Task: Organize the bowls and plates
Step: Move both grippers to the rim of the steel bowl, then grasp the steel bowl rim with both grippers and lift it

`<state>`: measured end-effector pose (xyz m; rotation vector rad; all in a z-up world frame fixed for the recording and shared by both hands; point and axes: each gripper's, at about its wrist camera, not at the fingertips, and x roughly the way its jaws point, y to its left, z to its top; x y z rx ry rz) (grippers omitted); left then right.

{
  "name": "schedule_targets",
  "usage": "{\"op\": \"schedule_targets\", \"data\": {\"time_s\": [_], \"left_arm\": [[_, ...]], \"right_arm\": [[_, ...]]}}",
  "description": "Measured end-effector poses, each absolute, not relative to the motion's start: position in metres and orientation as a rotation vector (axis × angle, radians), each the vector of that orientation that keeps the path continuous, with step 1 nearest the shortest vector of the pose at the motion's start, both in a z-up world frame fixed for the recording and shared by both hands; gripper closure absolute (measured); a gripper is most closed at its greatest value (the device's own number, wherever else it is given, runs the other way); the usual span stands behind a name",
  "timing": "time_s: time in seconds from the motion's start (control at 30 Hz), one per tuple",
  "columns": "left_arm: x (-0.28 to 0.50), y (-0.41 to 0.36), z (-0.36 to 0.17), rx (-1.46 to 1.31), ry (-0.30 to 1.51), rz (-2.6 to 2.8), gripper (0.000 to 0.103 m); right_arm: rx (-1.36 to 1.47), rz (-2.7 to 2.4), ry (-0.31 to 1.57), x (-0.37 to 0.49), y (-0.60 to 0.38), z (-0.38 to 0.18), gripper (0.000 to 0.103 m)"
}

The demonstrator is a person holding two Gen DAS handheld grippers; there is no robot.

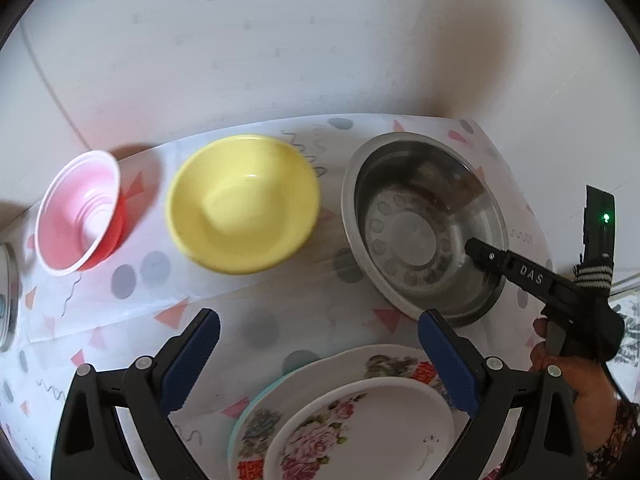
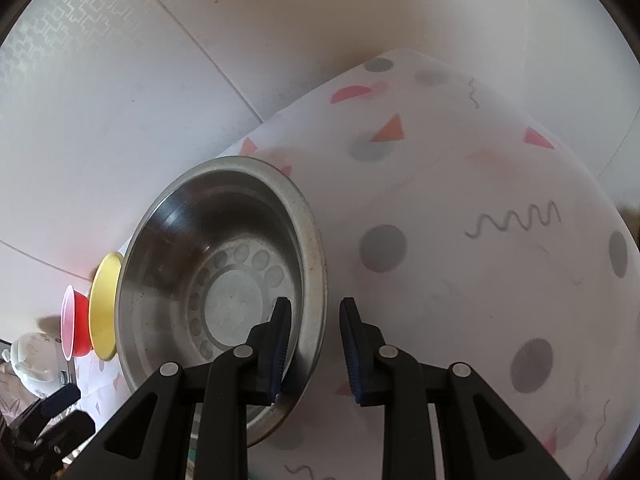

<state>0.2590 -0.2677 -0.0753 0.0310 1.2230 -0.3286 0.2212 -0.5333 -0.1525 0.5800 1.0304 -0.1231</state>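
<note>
Patterned tablecloth point(image 1: 280, 312) spread against a pale wall, carrying a row along its far edge: red cup point(image 1: 78, 210) at left, yellow bowl point(image 1: 242, 204) in the middle, steel bowl point(image 1: 424, 224) at right, all three upright and apart from one another. Nearer the camera, stacked plates point(image 1: 360, 412), a small floral one on a larger one, just below the left gripper point(image 1: 318, 364). Steel bowl by far nearest the right gripper point(image 2: 314, 346), directly ahead and slightly left of it, rim at its near side passing between the two blue pads point(image 2: 354, 356). Straddling that rim, one finger inside the bowl and one outside over the cloth, jaws parted with daylight either side of the metal, not yet pinching. Seen from the left wrist, right gripper reaching in from the right, angled down across the bowl's near-right rim, tip over the inner wall. Left gripper hanging spread wide above the cloth between yellow bowl and plates, holding nothing. Round bowl, no long axis to speak of; likely next step a squeeze on the rim, with some risk of thin, smooth steel slipping or tilting when lifted by one edge.
</note>
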Motion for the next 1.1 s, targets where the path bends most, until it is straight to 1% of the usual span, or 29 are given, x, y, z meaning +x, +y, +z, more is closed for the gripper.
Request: {"op": "schedule_targets", "data": {"time_s": [0.27,0.33,0.53,0.6,0.63,0.67,0.8,0.83,0.87,0.93,0.97,1.03,1.1], "left_arm": [[0.273,-0.299,-0.085,0.047,1.226,-0.386,0.003],[0.278,-0.308,-0.088,0.051,1.23,-0.402,0.003],[0.288,-0.334,-0.095,0.067,1.222,-0.463,0.007],[0.29,-0.339,-0.097,0.088,1.223,-0.464,0.014],[0.292,-0.342,-0.099,0.091,1.227,-0.465,0.023],[0.294,-0.344,-0.103,0.09,1.241,-0.474,0.028],[0.297,-0.35,-0.113,0.104,1.262,-0.483,0.034],[0.298,-0.351,-0.115,0.12,1.264,-0.48,0.04],[0.298,-0.353,-0.117,0.122,1.267,-0.484,0.049],[0.298,-0.354,-0.121,0.123,1.285,-0.498,0.058],[0.298,-0.355,-0.122,0.125,1.289,-0.503,0.061],[0.296,-0.359,-0.124,0.141,1.283,-0.51,0.063],[0.294,-0.362,-0.124,0.175,1.267,-0.503,0.068]], "right_arm": [[0.608,-0.152,1.027,0.21,-0.545,-0.159,0.078],[0.611,-0.162,1.022,0.209,-0.546,-0.159,0.08],[0.608,-0.156,1.011,0.212,-0.541,-0.159,0.08],[0.594,-0.151,1.007,0.212,-0.539,-0.158,0.08],[0.59,-0.148,1.004,0.212,-0.538,-0.158,0.08],[0.591,-0.147,1.001,0.212,-0.538,-0.158,0.08],[0.576,-0.138,0.994,0.203,-0.54,-0.157,0.08],[0.565,-0.135,0.995,0.203,-0.539,-0.157,0.08],[0.558,-0.132,0.995,0.202,-0.539,-0.156,0.08],[0.549,-0.128,0.994,0.2,-0.539,-0.154,0.08],[0.551,-0.128,0.992,0.2,-0.538,-0.154,0.08],[0.556,-0.13,0.988,0.199,-0.537,-0.154,0.08],[0.549,-0.13,0.987,0.199,-0.536,-0.154,0.08]]}}
